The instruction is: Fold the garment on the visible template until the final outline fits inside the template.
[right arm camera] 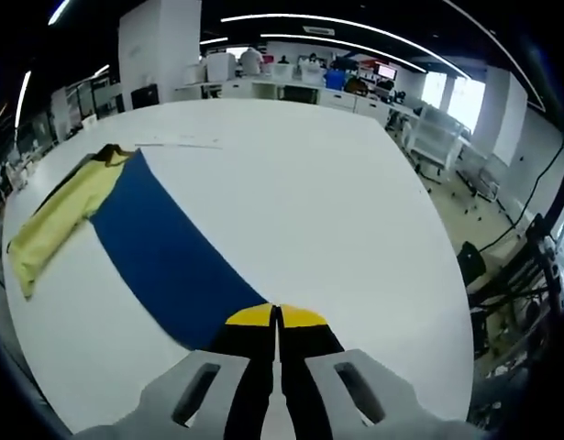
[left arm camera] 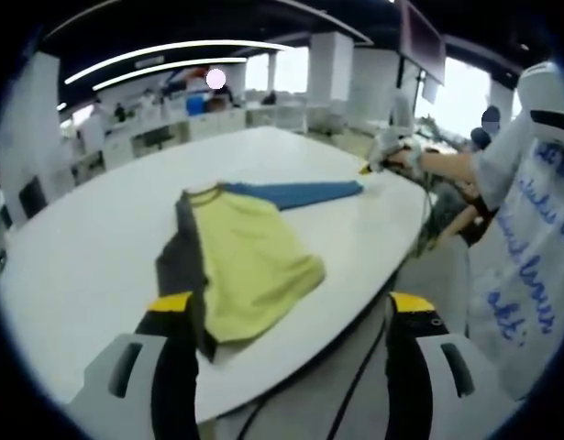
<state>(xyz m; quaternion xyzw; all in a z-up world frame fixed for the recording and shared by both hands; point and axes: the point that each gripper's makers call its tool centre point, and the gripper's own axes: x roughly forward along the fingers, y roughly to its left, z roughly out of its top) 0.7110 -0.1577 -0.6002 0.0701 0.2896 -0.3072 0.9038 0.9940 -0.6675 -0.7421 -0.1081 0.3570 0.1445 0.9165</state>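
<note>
A broad white table with a rounded edge [left arm camera: 98, 247] carries a soft cloth garment in yellow, dark grey and blue [left arm camera: 254, 257]. In the left gripper view the garment lies just ahead of the claw, its blue sleeve [right arm camera: 162, 247] stretched away to the right. In the right gripper view that blue sleeve runs from the claw's tips up and leftward.

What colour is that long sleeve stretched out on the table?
The sleeve is dark blue, clearest in the right gripper view.
</note>
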